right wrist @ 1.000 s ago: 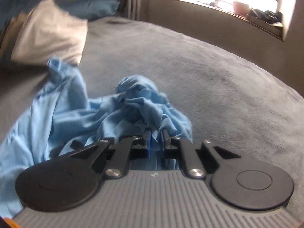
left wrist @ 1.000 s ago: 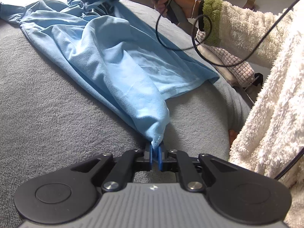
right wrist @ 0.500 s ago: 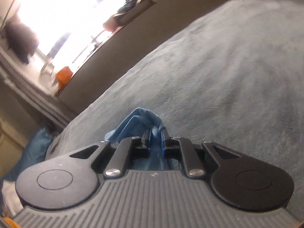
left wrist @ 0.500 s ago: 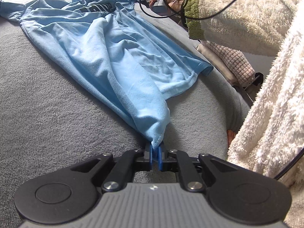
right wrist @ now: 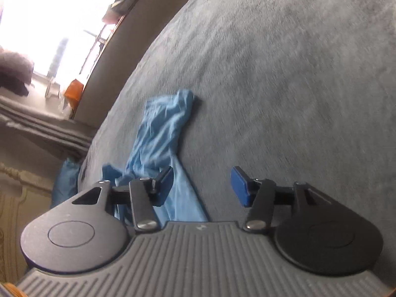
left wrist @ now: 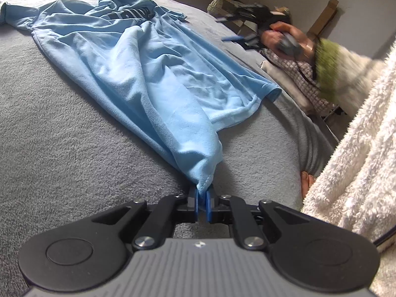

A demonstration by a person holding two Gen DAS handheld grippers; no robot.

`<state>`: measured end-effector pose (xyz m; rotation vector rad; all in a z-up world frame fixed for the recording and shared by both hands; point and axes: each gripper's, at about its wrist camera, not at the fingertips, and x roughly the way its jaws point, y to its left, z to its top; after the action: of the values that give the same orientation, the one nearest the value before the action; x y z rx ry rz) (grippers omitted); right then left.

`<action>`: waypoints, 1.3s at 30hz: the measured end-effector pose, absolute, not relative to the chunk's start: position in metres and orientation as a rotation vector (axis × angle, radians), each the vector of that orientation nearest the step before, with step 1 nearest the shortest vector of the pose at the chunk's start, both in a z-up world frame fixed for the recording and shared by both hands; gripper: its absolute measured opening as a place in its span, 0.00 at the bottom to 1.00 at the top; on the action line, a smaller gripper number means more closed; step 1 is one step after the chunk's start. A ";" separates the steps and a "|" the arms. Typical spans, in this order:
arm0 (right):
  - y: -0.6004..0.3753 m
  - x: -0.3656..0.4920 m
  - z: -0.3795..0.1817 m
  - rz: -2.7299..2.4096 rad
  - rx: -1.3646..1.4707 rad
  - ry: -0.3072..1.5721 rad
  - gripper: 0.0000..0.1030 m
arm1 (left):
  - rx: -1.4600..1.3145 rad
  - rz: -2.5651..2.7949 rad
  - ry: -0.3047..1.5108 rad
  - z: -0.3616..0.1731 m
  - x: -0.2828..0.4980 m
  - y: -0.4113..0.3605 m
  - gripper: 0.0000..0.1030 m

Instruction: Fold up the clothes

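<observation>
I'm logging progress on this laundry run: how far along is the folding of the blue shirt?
Done: the blue shirt is stretched out along the grey bed, though wrinkled. In hand: the left gripper pinches its hem corner; the right gripper is open, holding nothing. Left: no fold shows yet.

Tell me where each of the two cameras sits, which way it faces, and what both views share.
Left wrist: sits on the left gripper, low over the grey bed, looking along the blue T-shirt whose hem corner its shut jaws pinch; the person's right hand and fluffy white sleeve show, blurred.
Right wrist: sits on the right gripper, rolled sideways, facing across the bed toward the bright window; jaws wide apart, holding nothing; no body part shows.
Shared: the same blue T-shirt and grey bed.
</observation>
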<state>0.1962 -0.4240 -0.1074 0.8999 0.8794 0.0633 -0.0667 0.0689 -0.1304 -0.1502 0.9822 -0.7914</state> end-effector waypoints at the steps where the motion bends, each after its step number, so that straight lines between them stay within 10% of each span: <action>1: -0.420 0.179 -0.107 0.086 0.877 0.908 0.54 | -0.151 -0.786 0.982 -0.130 -0.072 0.071 0.09; 10: -0.371 0.056 -0.111 0.220 0.596 1.075 0.51 | 0.004 -0.737 0.902 -0.120 -0.090 0.057 0.06; 17: -0.354 0.032 -0.115 0.233 0.552 1.052 0.06 | 0.021 -0.619 0.847 -0.107 -0.094 0.067 0.05; 39: -0.389 -0.068 -0.080 0.182 0.577 1.043 0.04 | -0.038 -0.670 0.941 -0.066 -0.131 0.129 0.05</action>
<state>-0.0679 -0.3894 -0.0800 0.5774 1.0425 0.1824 -0.1315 0.1289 -0.0659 -0.0379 0.9411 -0.6700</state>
